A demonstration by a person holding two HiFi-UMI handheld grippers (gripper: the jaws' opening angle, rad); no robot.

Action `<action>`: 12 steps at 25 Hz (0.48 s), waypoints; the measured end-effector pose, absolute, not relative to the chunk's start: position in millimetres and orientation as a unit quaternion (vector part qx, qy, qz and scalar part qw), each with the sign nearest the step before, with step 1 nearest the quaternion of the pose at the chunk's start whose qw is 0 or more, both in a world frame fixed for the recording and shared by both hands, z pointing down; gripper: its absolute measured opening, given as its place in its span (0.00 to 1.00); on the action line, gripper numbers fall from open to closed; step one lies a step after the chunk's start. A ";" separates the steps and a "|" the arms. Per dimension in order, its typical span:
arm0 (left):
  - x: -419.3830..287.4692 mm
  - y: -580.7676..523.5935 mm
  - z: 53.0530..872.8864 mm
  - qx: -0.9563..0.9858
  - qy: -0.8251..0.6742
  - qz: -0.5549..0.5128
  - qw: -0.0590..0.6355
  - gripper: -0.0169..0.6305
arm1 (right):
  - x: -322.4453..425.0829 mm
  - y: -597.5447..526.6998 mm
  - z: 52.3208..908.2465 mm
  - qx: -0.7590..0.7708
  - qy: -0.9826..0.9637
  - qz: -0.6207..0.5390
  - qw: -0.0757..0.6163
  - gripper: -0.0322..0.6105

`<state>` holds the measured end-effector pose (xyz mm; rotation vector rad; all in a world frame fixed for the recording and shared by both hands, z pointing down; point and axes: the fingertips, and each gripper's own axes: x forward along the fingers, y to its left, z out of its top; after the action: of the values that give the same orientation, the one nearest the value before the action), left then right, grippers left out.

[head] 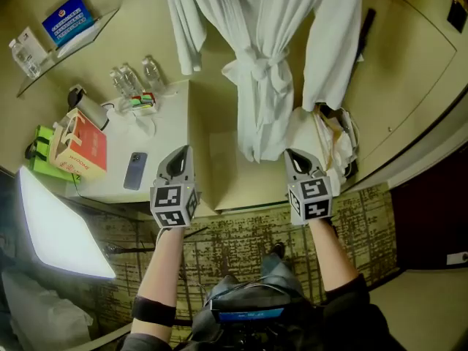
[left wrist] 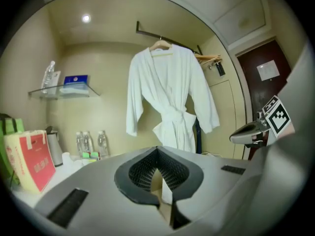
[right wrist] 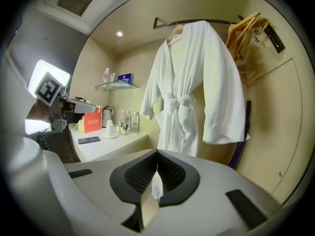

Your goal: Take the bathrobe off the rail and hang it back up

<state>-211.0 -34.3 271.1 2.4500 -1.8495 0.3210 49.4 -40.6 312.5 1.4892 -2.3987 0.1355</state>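
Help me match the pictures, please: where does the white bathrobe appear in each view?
Head view: the bathrobe is at top centre, running off the top edge.
Left gripper view: centre, seen whole.
Right gripper view: centre-right, large in the upper half.
Shared landmark: the water bottles, left of the bathrobe in every view.

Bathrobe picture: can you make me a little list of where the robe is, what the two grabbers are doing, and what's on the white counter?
Bathrobe: white, belt tied, on a hanger hooked over the rail
Left gripper: jaws together, empty, not touching the robe
Right gripper: jaws together, empty, not touching the robe
Counter: water bottles, a dark phone, a red box
Spare hangers: wooden, at the rail's right end
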 end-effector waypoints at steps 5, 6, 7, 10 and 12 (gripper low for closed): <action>-229.5 7.8 324.1 0.787 -0.601 0.105 0.090 0.03 | 56.0 1.8 351.9 0.536 -0.824 0.074 0.169 0.09; -232.5 14.5 330.0 0.786 -0.601 0.106 0.097 0.03 | 57.0 8.3 357.2 0.537 -0.822 0.076 0.174 0.09; -235.7 21.2 335.5 0.785 -0.601 0.107 0.102 0.03 | 57.1 14.8 362.7 0.537 -0.821 0.079 0.178 0.09; -244.3 41.3 352.2 0.782 -0.602 0.113 0.115 0.03 | 56.9 34.7 378.8 0.537 -0.817 0.089 0.189 0.09; -247.6 53.3 360.8 0.779 -0.603 0.115 0.123 0.03 | 58.3 46.3 387.0 0.537 -0.816 0.097 0.192 0.09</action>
<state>-247.6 53.3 360.8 2.2735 -1.7598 0.3350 58.3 46.3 387.0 1.5076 -2.2908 0.2710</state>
